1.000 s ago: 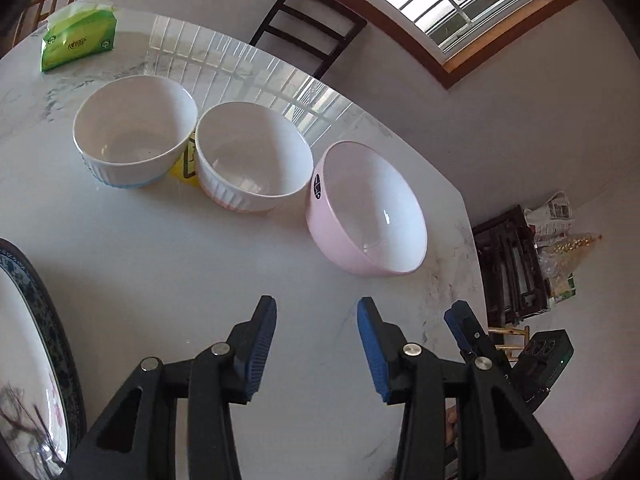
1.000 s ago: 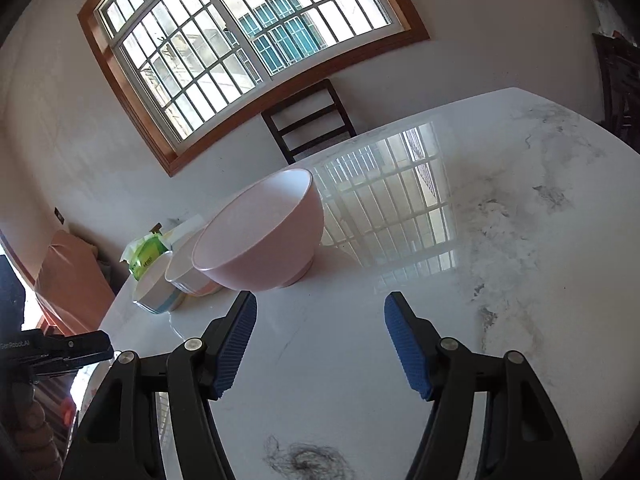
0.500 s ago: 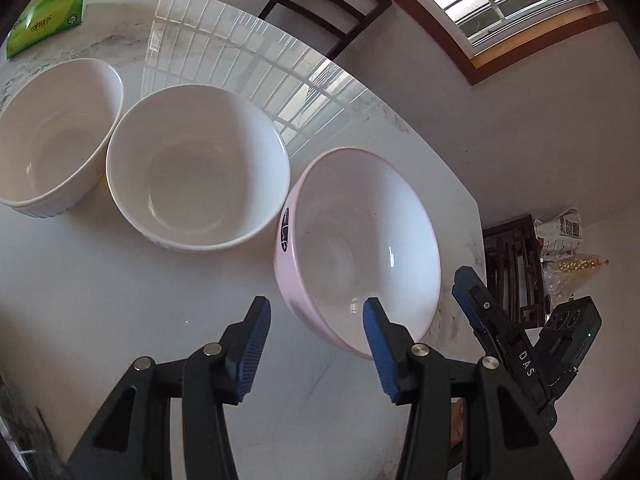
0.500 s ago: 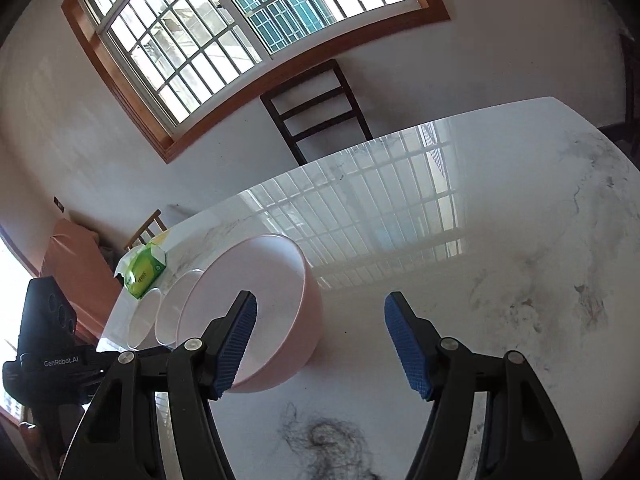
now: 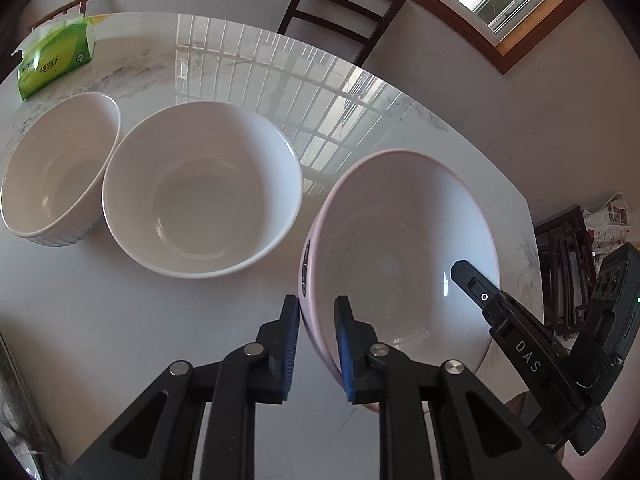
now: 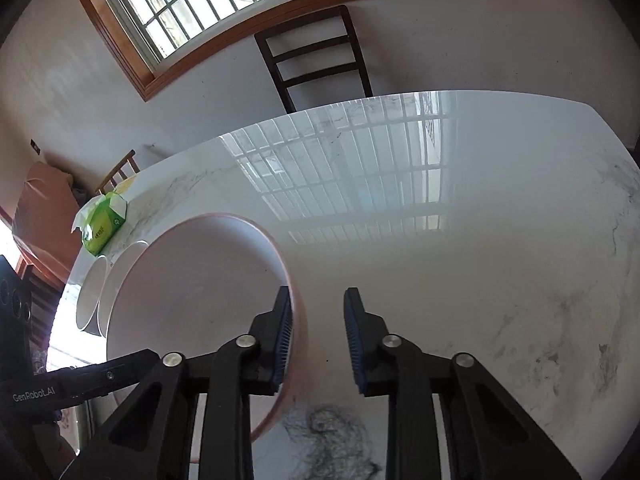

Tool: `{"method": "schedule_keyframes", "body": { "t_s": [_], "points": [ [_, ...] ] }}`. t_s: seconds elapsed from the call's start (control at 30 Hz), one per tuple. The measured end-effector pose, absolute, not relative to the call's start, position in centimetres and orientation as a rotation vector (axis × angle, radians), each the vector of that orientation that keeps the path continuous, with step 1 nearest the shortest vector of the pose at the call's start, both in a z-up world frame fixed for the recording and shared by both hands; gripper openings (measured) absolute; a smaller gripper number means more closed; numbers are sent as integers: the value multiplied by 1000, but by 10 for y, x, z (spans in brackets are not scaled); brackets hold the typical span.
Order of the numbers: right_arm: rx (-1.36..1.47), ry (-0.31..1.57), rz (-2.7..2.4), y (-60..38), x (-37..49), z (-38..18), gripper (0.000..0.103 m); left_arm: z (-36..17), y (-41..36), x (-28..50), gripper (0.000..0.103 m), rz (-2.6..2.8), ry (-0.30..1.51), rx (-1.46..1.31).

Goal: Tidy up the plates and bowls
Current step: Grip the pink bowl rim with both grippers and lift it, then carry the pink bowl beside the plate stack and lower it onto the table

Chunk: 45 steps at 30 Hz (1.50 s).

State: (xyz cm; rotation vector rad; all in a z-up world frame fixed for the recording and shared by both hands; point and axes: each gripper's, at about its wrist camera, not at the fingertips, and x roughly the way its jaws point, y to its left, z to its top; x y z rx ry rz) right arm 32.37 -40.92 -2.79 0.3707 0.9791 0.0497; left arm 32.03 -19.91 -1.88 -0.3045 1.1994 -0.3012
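A large pink bowl (image 5: pixel 404 248) stands on the white marble table (image 5: pixel 120 340). My left gripper (image 5: pixel 317 312) has its blue pads on either side of the bowl's near-left rim and looks shut on it. My right gripper (image 6: pixel 316 312) straddles the bowl's right rim (image 6: pixel 296 300), one pad inside, one outside, with a gap to the outer pad. Two white bowls (image 5: pixel 200 188) (image 5: pixel 56 168) stand to the left of the pink one; they also show in the right wrist view (image 6: pixel 96 292).
A green tissue pack (image 5: pixel 52 60) lies at the table's far left corner. A dark wooden chair (image 5: pixel 340 12) stands behind the table under a window. A dark marble vein patch (image 6: pixel 332 440) marks the table near my right gripper.
Both grippers have moved onto the pink bowl's rim and narrowed. The left one has closed on the near-left rim; the right one came over the right rim.
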Motion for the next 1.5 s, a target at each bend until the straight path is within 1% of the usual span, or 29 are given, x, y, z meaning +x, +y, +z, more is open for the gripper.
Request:
{"method": "schedule_keyframes", "body": {
  "t_s": [0.1,0.33,0.5,0.7,0.97,1.5],
  "points": [
    [310,973,71,-399,314,-20,10,-13,-185,303,18,-325,1210,-349],
    [439,1011,153,-393,257,-12,11,0,-142,234,18,-342,1218,-361],
    [476,1021,220,-361,207,-6,13,7,-102,188,18,-314,1218,-377],
    [488,1053,296,-314,163,-5,15,-1,-61,143,18,-282,1265,-404],
    [442,1094,353,-267,135,-7,16,-4,-25,118,18,-258,1277,-445],
    [421,1150,372,-238,135,-15,15,-5,-6,107,18,-226,1229,-386]
  ]
}}
